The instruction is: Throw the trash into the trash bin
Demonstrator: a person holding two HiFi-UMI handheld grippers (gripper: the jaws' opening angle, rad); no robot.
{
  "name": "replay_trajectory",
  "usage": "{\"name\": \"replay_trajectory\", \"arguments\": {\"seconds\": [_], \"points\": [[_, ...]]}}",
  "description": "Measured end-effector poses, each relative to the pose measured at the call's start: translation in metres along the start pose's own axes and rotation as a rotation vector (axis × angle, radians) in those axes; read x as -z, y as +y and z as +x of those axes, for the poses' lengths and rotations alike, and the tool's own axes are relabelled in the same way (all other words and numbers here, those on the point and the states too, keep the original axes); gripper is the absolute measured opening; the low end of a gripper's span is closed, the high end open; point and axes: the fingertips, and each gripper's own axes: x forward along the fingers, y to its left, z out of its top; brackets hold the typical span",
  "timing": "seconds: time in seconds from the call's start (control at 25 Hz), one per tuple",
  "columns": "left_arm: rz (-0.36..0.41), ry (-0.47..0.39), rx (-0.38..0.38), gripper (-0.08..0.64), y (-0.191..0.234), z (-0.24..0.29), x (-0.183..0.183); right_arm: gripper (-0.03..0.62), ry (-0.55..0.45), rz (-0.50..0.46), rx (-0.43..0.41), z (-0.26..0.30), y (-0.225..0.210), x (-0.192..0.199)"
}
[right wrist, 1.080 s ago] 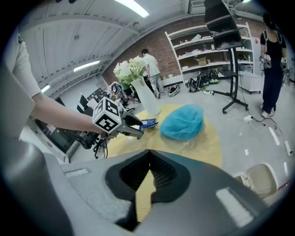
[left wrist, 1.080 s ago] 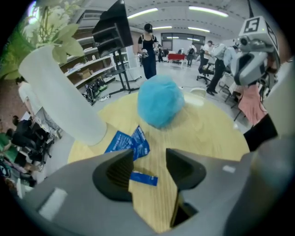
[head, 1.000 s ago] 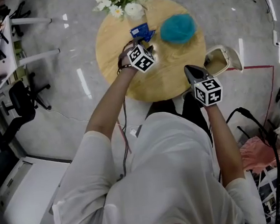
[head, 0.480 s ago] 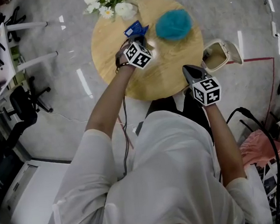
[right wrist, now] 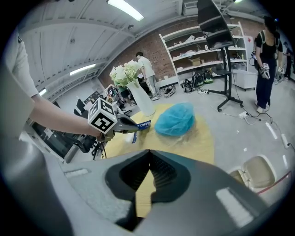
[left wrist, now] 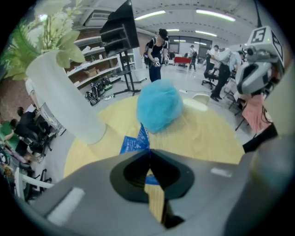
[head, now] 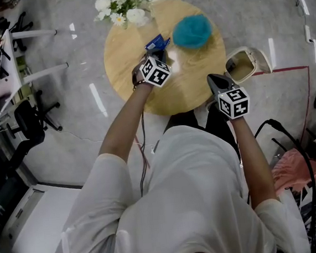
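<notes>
on round table [head: 129,53], grey floor [head: 74,120], left tool [left wrist: 148,151] just closed on packet [left wrist: 131,145], right tool [right wrist: 149,152] closed empty

Puff [head: 192,31] on table [head: 126,56], wrapper [head: 155,41] left of it; bin [head: 265,61] right, perhaps touching table.

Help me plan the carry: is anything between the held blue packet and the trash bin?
The teal cap lies on the table close beside that path; the right gripper hangs near the trash bin. The left gripper pinches the blue packet.
</notes>
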Motion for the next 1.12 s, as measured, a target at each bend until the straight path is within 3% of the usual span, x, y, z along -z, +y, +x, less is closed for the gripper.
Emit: {"name": "replay_trajectory", "arguments": {"seconds": [1.12], "points": [[0.050,-0.009,0.045,0.006,-0.100,-0.035,-0.034,0.000,-0.096,0.060,0.056,-0.077,-0.033,0.041]]}}
